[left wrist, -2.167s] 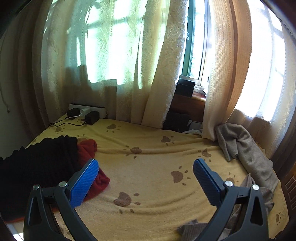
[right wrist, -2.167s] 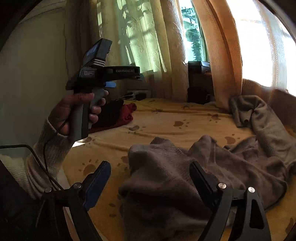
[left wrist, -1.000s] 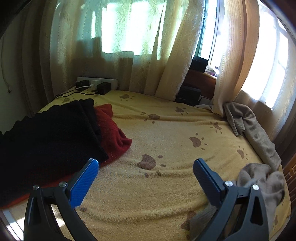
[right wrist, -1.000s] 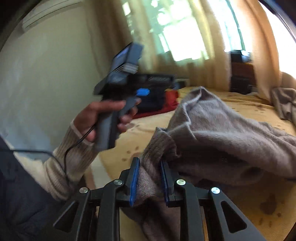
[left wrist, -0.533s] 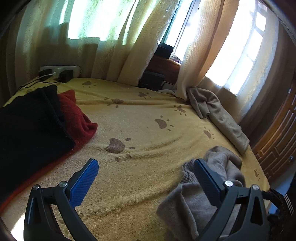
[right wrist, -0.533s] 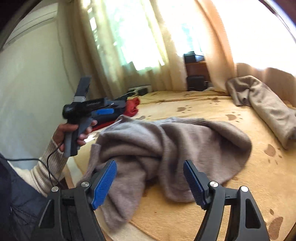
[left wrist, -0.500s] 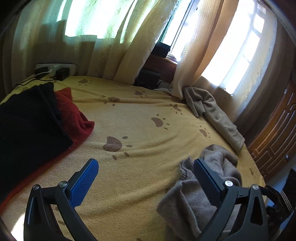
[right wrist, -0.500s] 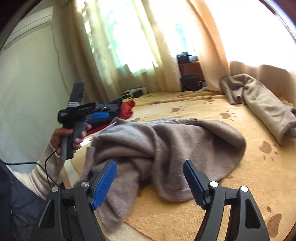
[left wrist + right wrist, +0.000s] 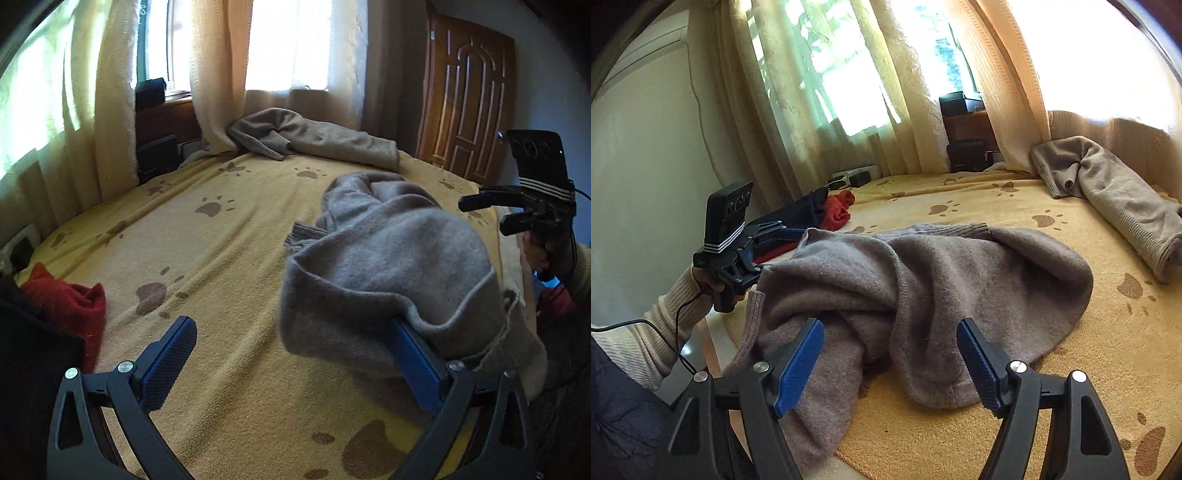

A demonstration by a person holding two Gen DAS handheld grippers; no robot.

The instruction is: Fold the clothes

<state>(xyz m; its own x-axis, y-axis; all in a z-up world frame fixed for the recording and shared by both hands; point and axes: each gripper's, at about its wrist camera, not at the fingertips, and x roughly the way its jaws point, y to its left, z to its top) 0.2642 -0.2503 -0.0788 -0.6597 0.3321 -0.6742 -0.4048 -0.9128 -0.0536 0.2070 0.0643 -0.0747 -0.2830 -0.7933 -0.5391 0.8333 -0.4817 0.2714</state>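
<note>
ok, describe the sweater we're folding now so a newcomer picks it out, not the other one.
Start at the yellow paw-print blanket covering the bed. The grey sweater is the crumpled heap at the near edge, just ahead of both grippers. The beige sweater lies far back by the curtains; the red and black clothes sit by the wall.

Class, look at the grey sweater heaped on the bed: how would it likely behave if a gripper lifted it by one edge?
The grey sweater lies in soft folds, so it would probably sag and hang limp, not hold shape. Its fuzzy knit looks unlikely to slip from the pads. One cuff droops over the bed edge, so loose parts would likely trail.
</note>
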